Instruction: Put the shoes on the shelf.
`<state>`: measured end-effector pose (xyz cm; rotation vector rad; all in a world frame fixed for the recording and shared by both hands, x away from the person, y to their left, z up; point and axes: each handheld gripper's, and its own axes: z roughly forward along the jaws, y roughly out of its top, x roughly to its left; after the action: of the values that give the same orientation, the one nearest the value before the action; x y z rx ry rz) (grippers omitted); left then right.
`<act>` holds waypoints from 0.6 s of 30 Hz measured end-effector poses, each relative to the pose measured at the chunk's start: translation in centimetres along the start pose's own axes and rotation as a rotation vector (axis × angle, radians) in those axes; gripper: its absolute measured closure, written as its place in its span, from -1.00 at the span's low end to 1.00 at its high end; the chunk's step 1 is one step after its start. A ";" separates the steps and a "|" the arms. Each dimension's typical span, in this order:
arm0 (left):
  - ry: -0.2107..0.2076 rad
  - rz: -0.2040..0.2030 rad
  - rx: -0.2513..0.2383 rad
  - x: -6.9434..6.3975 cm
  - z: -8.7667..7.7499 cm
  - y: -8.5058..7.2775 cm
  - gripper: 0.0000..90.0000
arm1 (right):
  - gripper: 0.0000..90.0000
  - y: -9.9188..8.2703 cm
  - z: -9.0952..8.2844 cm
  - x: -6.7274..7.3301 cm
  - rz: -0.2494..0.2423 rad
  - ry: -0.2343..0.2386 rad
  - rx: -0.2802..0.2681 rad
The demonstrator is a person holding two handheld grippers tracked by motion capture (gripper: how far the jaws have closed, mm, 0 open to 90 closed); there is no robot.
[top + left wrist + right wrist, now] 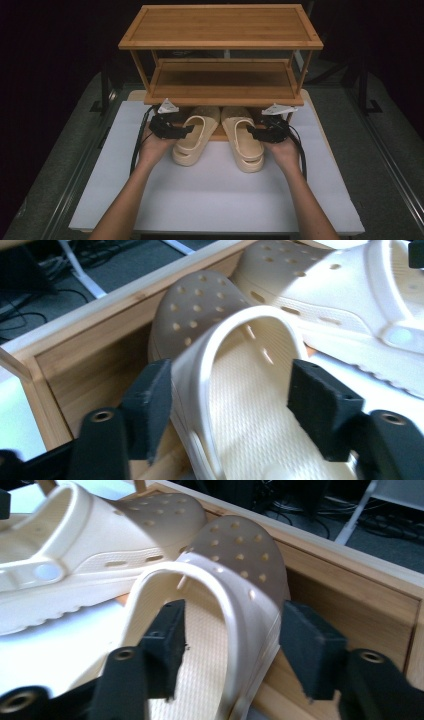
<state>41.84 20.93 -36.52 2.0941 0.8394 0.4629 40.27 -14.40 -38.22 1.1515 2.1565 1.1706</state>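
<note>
Each cream perforated foam clog pointed its toe far, under the bamboo two-tier shoe rack (220, 42). The left gripper (172, 129) straddled the left clog (192, 140) at its outer wall, jaws apart; the right gripper (264, 131) likewise straddled the right clog (245, 142).

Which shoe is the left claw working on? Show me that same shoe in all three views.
High view: the left shoe lies left of centre, toe under the shelf.
Left gripper view: it sits centre, its side wall between the jaws.
Right gripper view: it lies upper left, beyond the right shoe.
Shared landmark: the wooden shelf's bottom board.
</note>
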 end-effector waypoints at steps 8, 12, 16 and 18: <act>-0.090 0.005 0.013 -0.1 -2.4 -1.1 -0.67 | -0.44 -1.0 -2.5 -0.2 0.037 0.057 0.021; -0.110 0.027 0.025 -0.2 -3.3 -2.1 -0.81 | -0.58 -2.0 -3.8 -0.2 0.028 0.070 0.030; -0.108 0.031 0.036 -0.2 -4.0 -3.2 -0.90 | -0.71 -3.2 -4.8 -0.1 0.033 0.088 0.043; -0.112 0.030 0.036 -0.3 -4.3 -3.9 -0.95 | -0.75 -3.9 -5.3 0.0 0.032 0.094 0.052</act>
<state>37.59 24.88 -37.06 2.1470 0.7570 0.3459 34.80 -18.11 -38.56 1.1794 2.2582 1.2117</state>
